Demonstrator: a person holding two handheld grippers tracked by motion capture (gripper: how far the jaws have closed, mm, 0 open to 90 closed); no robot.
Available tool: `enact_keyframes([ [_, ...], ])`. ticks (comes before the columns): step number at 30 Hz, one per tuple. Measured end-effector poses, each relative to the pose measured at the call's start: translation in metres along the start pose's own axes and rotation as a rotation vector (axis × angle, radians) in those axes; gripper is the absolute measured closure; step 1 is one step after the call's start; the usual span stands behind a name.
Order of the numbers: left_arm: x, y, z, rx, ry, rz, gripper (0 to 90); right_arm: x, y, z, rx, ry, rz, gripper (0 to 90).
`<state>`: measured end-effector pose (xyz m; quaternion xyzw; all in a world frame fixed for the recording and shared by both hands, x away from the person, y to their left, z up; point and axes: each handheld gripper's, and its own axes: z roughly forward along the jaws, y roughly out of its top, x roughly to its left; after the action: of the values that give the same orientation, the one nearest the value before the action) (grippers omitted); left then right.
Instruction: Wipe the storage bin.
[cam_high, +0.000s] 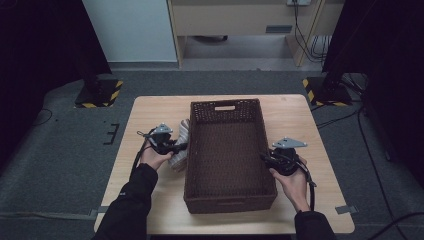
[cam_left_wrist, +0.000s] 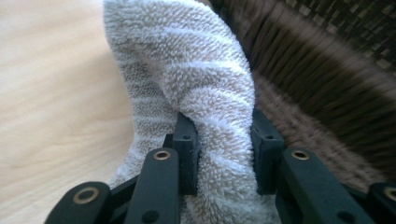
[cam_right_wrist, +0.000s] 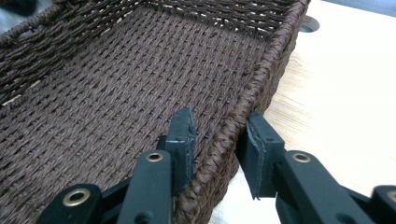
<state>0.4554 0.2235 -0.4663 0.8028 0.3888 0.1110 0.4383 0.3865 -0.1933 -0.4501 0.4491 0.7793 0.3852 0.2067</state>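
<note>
A beige striped terry towel (cam_left_wrist: 196, 70) is pinched between the jaws of my left gripper (cam_left_wrist: 223, 140), which is shut on it. In the high view the towel (cam_high: 182, 134) hangs beside the left wall of the dark brown woven basket (cam_high: 225, 103), with the left gripper (cam_high: 180, 147) just outside that wall. My right gripper (cam_right_wrist: 219, 128) is shut on the basket's right rim (cam_right_wrist: 266, 70), one jaw inside the basket and one outside. In the high view the right gripper (cam_high: 265, 157) sits at the middle of the basket's right side. Nothing lies inside the basket.
The basket stands in the middle of a light wooden table (cam_high: 150, 115). Bare tabletop lies to the left of the towel and to the right of the basket. Dark stand bases with yellow-black stripes (cam_high: 97, 92) sit on the floor beyond the table.
</note>
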Motion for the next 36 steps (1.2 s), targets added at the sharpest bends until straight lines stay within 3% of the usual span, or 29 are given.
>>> enact_keyframes([
  [4, -0.004, 0.013, -0.022, -0.061, -0.022, 0.025, 67.9, 0.0, 0.0, 0.0, 0.002, -0.005, 0.001, 66.9],
  [6, -0.007, 0.017, -0.026, -0.068, -0.024, 0.039, 67.8, 0.001, 0.0, 0.0, 0.004, -0.004, 0.0, 66.9],
  [10, -0.011, 0.014, -0.017, -0.034, -0.016, 0.059, 67.7, 0.001, 0.0, 0.0, 0.005, -0.004, 0.005, 66.9],
  [15, -0.009, 0.0, -0.001, 0.012, -0.016, 0.032, 67.6, 0.0, 0.0, 0.0, 0.002, -0.004, 0.004, 66.8],
  [18, -0.008, -0.01, 0.01, 0.068, 0.002, 0.039, 67.6, 0.0, 0.0, 0.0, 0.002, -0.004, 0.004, 66.8],
  [20, -0.009, -0.017, 0.018, 0.119, -0.009, 0.044, 67.7, 0.001, 0.0, 0.0, 0.005, -0.004, 0.003, 66.8],
  [23, -0.008, -0.019, 0.016, 0.099, -0.014, 0.023, 67.6, 0.001, 0.0, 0.0, 0.006, -0.007, 0.002, 67.0],
  [27, -0.006, -0.011, -0.006, 0.047, -0.016, 0.016, 67.6, 0.004, 0.001, 0.0, 0.006, -0.041, 0.019, 70.1],
  [32, -0.013, 0.007, -0.037, -0.025, -0.024, 0.068, 67.6, 0.006, 0.002, 0.002, 0.013, -0.062, 0.039, 71.8],
  [36, -0.023, 0.011, -0.037, -0.011, -0.026, 0.109, 67.4, 0.007, 0.004, 0.003, 0.018, -0.079, 0.045, 72.4],
])
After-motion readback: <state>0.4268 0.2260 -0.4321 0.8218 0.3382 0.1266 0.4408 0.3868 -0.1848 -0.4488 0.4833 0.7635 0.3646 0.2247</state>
